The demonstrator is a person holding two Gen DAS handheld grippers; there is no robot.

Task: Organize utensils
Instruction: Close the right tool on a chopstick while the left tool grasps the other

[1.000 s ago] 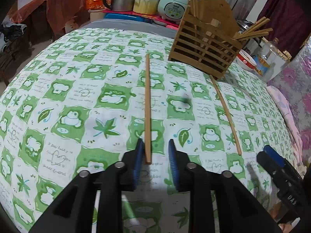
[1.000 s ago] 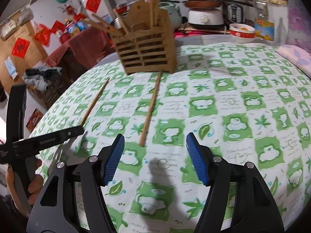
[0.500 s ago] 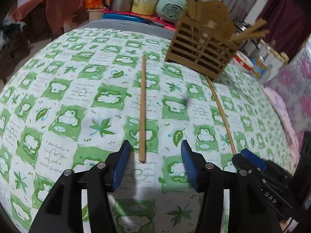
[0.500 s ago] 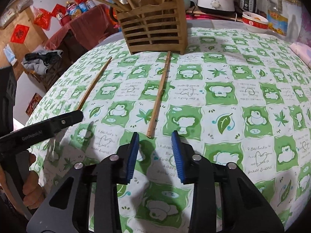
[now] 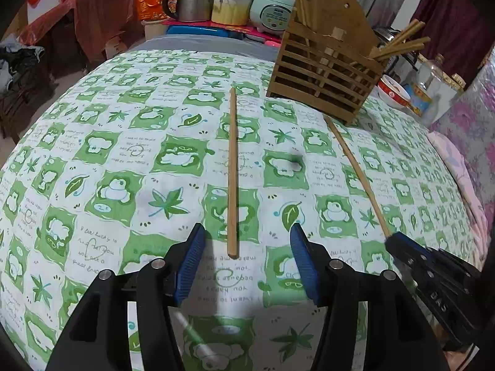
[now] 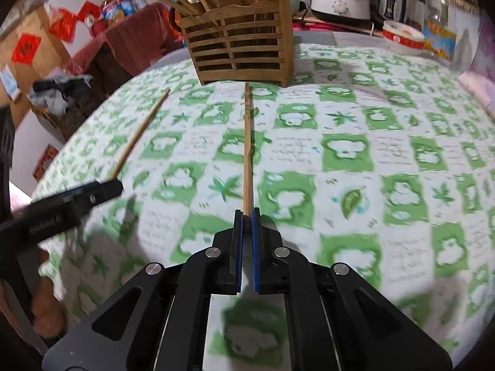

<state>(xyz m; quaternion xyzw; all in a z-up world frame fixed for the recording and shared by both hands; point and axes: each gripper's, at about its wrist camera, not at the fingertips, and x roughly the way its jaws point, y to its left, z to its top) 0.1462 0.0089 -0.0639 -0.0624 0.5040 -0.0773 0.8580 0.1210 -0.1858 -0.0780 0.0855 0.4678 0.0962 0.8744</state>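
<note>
— Right gripper (image 6: pixel 246 213)?
— Fingers clenched on near end of chopstick (image 6: pixel 247 145); far end lying just before rack (image 6: pixel 238 46).
— Left gripper (image 5: pixel 246 241)?
— Fingers parted and opening, grasping nothing; second chopstick (image 5: pixel 232 170) flat on tabletop (image 5: pixel 92 160), near end between them, untouched.
— Rack?
— At tabletop's far side; more chopsticks inside.

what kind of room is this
Most likely a home kitchen or dining area: a table under a green-and-white patterned cloth, a slatted wooden chopstick holder, and a steel kettle and pale green rice cooker behind.
</note>
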